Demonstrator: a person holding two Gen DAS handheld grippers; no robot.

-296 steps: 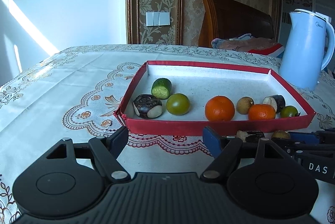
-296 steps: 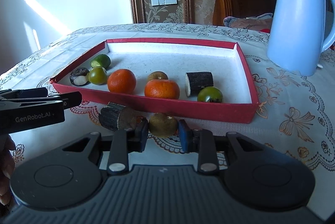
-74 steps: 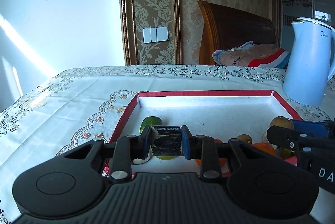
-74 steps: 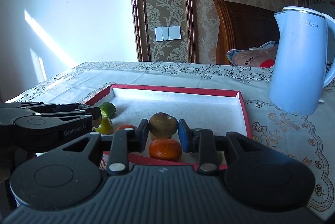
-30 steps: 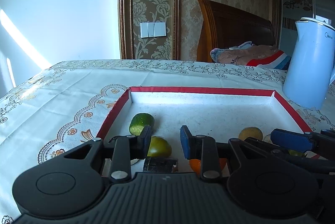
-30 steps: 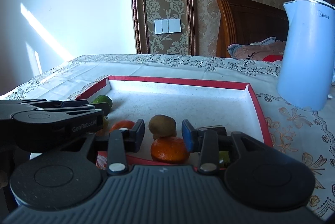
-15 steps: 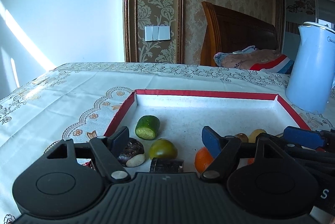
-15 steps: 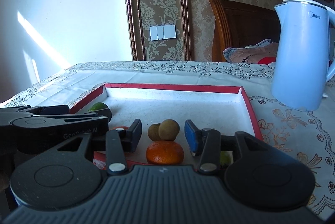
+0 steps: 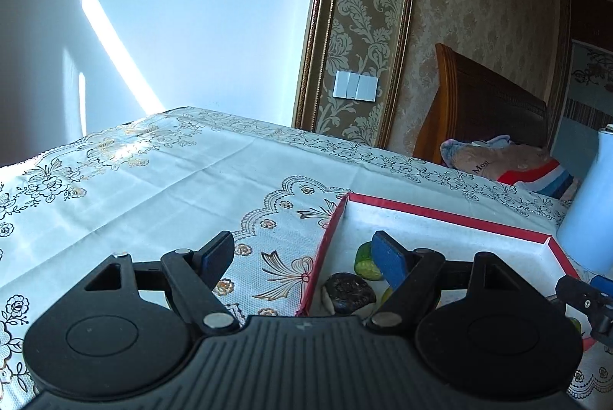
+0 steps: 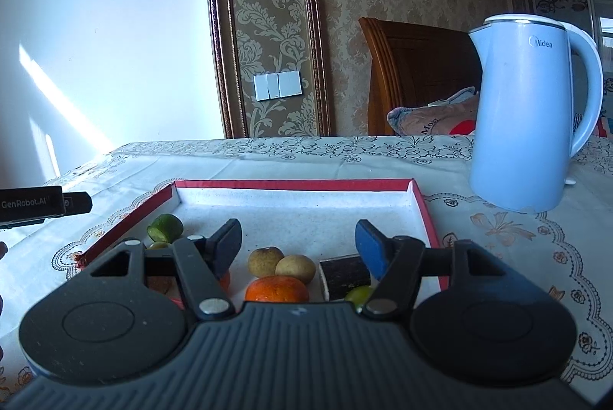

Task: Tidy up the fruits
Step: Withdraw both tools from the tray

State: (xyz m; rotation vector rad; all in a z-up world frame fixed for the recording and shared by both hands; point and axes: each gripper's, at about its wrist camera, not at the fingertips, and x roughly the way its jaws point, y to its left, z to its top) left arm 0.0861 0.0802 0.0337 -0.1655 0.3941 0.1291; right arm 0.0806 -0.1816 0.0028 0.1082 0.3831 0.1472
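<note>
Left tongs (image 9: 302, 255) spread wide, empty, over the tray's (image 10: 423, 209) left edge; right tongs (image 10: 299, 243) equally wide, empty, above it; fruits (image 10: 276, 285) all lie inside; tabletop (image 10: 498, 241) shows none outside; task judged essentially complete.

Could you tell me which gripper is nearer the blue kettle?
Right. The right gripper hovers over the tray beside the kettle; the left gripper sits at the tray's far edge.

Bluish daylight, sunstreaked wall, fisheye-warped edges
</note>
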